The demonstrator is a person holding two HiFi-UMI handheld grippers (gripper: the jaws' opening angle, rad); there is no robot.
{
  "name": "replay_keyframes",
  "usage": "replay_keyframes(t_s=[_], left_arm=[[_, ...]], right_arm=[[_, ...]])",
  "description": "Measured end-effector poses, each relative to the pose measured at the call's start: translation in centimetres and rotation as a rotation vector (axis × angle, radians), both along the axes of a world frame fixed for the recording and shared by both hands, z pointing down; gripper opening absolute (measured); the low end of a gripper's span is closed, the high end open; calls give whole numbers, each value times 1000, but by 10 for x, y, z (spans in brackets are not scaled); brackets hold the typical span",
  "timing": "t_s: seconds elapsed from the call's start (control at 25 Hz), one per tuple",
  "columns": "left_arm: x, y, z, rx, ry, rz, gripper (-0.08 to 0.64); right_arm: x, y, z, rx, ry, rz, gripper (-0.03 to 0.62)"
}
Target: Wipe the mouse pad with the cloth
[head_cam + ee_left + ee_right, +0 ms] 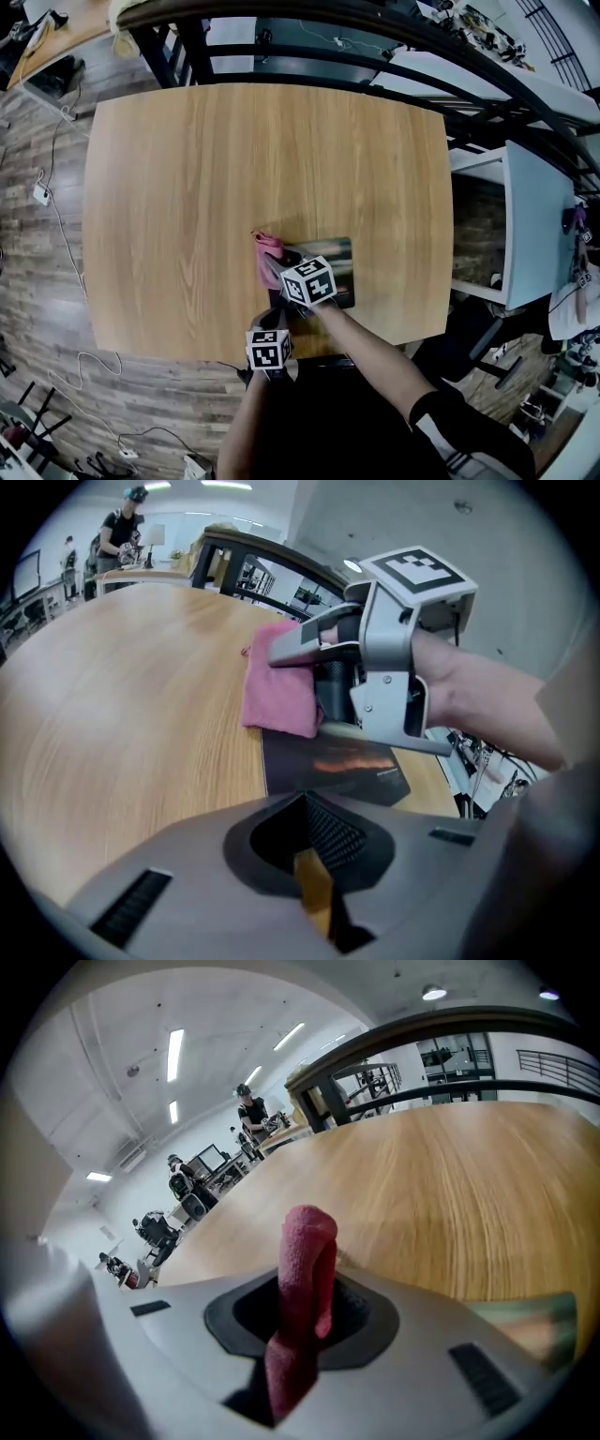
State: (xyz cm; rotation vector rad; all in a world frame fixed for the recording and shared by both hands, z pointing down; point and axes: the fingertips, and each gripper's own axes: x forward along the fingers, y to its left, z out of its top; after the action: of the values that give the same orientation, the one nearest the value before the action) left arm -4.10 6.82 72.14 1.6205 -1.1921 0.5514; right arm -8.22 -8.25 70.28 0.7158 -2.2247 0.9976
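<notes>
Gripping the pink cloth (302, 1269), the right claw (305, 1330) sits over the mouse pad (343, 255), at 5 o'clock on the desk (234, 159); the left claw (314, 883) is closed, seemingly empty. Nothing seems to pin the pad, so wiping could drag it toward the desk edge

Open-plan lab, cluttered workbenches (539, 89), monitors (208, 1159), ceiling strip lights (174, 1054)

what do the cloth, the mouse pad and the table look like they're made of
Cloth: pink, soft nubby weave, likely microfibre or terry; it folds limply. Mouse pad: thin, dark printed top with slight sheen, probably fabric over rubber, though unsure. Table: light wood-grain top, matte; veneer or laminate cannot be told.
</notes>
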Motion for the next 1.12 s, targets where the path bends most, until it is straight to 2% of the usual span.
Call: replay_keyframes(t_s=[0.32, 0.52, 0.68, 0.92, 1.12], left_arm=[[-3, 5, 0, -37, 51, -43, 23], [-5, 4, -1, -42, 12, -31, 23], [-6, 3, -3, -25, -7, -21, 23], [-9, 1, -2, -33, 11, -36, 23], [-9, 2, -3, -23, -4, -45, 23]], right_arm=[[5, -2, 13, 14, 78, -41, 92], [20, -8, 13, 15, 100, -33, 92], [38, -13, 13, 12, 111, -7, 92], [72, -22, 15, 7, 115, 53, 94], [115, -25, 15, 11, 138, 100, 94]])
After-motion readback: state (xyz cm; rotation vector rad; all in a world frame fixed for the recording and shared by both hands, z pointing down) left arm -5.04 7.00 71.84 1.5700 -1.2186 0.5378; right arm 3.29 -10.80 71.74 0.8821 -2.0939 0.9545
